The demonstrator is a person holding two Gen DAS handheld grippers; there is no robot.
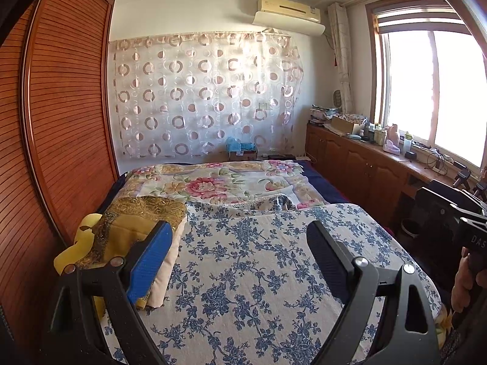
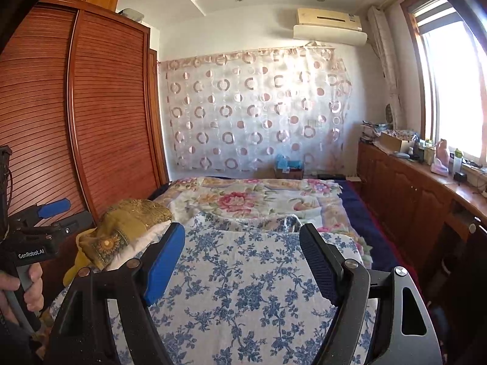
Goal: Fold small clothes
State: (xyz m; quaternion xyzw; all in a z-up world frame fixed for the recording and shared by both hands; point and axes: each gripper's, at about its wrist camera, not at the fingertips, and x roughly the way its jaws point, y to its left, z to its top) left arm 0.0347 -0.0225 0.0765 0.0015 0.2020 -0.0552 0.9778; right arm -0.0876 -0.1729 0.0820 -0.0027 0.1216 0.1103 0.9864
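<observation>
Matt blue-flowered cotton cloth (image 1: 243, 273), glossy slatted wooden wardrobe (image 1: 61, 106), sheer ringed curtain (image 1: 207, 91)

Slatted wardrobe (image 1: 61, 106) left, AC unit (image 1: 289, 9) above circle-print curtain (image 1: 207, 97).

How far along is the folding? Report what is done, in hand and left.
Done: a stack with a gold embroidered cloth on top sits folded at the bed's left edge. In hand: nothing; the left gripper and right gripper both stand open and empty above the blue-flowered cloth. Left: that cloth lies spread flat, seemingly unfolded; no other loose garment is visible.
</observation>
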